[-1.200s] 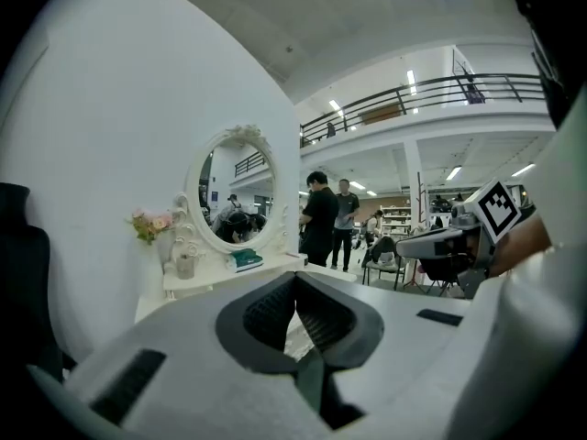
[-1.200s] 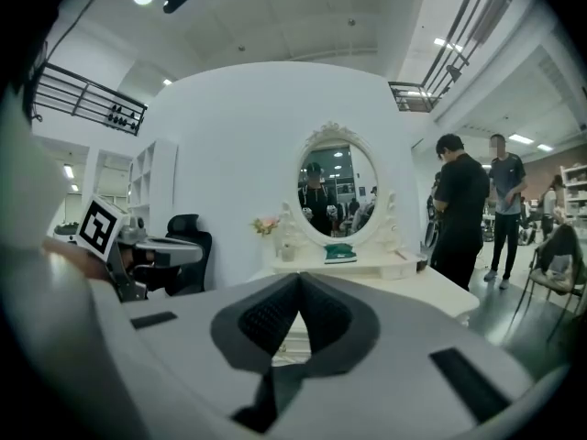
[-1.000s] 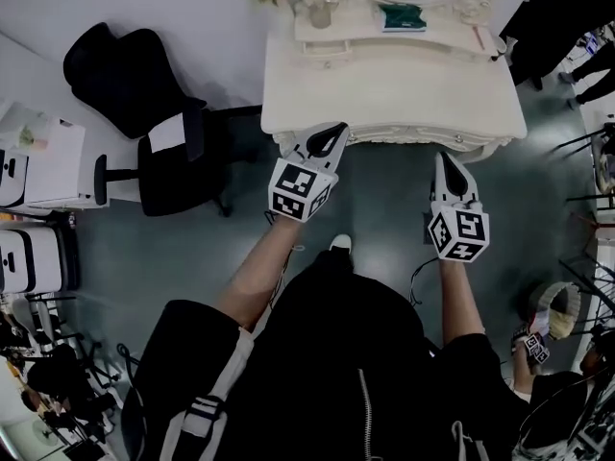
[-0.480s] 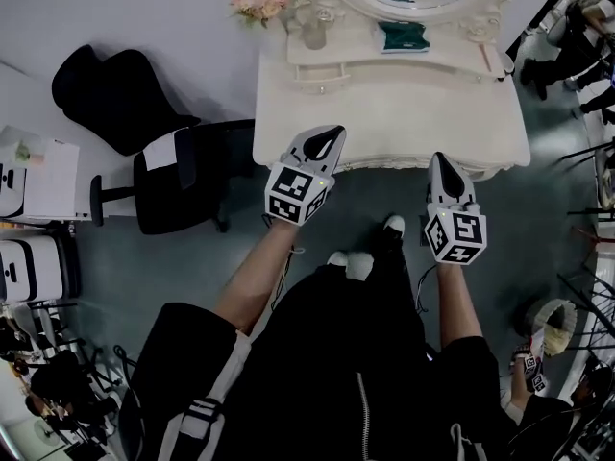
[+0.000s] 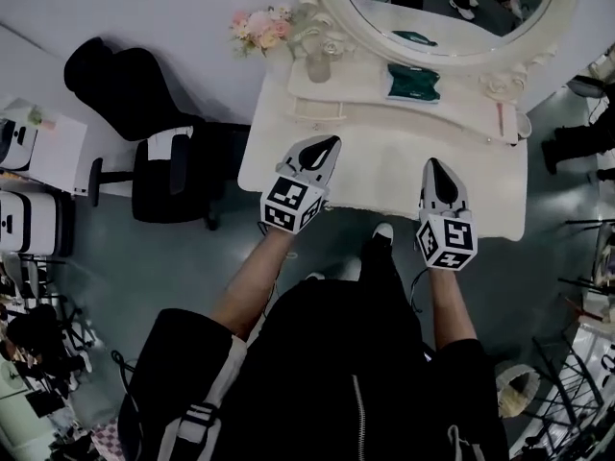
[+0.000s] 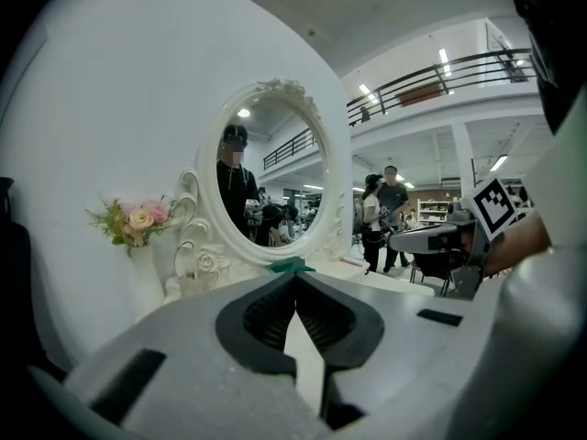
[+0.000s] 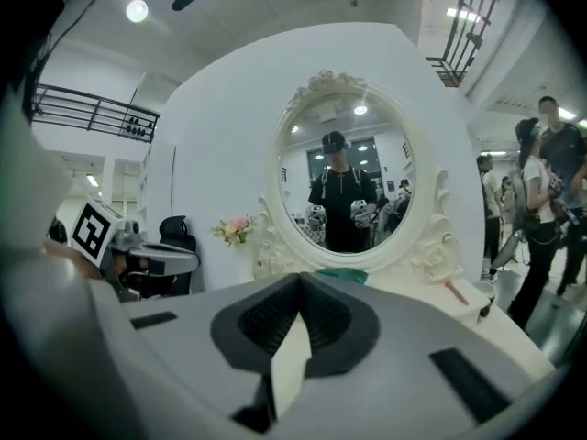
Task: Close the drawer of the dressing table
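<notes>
The cream dressing table [image 5: 384, 176] with its oval mirror [image 5: 452, 8] stands against the wall ahead of me. My left gripper [image 5: 333, 140] hangs over the left front of the tabletop, shut, with nothing between its jaws. To the right, my right gripper [image 5: 429, 163] is over the front of the top, also shut and empty. Both point at the mirror [image 6: 271, 186] [image 7: 348, 181]. The tabletop hides the table's front face, so no main drawer shows. A small drawer front [image 5: 317, 113] sits in the raised shelf under the mirror.
A vase of pink flowers [image 5: 258, 24] stands at the table's back left, a green item [image 5: 415, 83] on the shelf. A black office chair [image 5: 168, 161] is left of the table, with white boxes [image 5: 38, 152] further left. People stand at the right [image 7: 541, 200].
Both grippers have moved forward from in front of the table's edge to over its top. The person has stepped closer, and more of the mirror is in view.
</notes>
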Motion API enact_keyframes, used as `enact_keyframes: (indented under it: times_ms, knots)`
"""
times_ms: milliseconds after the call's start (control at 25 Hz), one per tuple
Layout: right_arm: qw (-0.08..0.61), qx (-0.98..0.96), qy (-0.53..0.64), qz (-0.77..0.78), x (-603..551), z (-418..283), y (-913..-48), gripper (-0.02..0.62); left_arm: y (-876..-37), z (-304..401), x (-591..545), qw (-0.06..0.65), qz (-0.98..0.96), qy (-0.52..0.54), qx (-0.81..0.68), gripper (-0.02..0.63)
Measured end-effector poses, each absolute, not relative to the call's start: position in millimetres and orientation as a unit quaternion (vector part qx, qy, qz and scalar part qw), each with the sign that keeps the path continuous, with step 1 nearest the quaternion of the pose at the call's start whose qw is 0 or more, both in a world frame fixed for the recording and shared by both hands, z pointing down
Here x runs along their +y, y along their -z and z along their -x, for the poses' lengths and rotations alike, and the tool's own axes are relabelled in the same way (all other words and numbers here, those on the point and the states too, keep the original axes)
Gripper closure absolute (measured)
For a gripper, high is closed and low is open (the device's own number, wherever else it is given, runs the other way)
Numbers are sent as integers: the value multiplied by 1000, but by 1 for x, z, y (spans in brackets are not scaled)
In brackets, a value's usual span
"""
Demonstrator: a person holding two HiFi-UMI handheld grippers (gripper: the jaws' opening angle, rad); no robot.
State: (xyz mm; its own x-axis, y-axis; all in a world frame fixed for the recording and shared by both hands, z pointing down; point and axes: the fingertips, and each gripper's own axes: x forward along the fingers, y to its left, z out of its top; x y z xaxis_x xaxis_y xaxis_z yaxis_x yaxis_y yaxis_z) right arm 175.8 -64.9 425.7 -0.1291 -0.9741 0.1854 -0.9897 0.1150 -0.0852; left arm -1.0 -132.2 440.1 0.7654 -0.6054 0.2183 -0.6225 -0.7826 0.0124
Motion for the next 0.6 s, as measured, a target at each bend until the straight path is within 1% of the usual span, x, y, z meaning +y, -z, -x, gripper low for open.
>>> enact_keyframes:
  times_ms: [320, 600]
  knots:
    - [67, -793, -86, -600, -144, -235, -423, 592, -433, -50, -187, 57, -911, -100, -396, 600]
    - [61, -802, -90, -588, -171, -256, -428, 592, -434, -73, -209, 60, -903, -101, -413, 600]
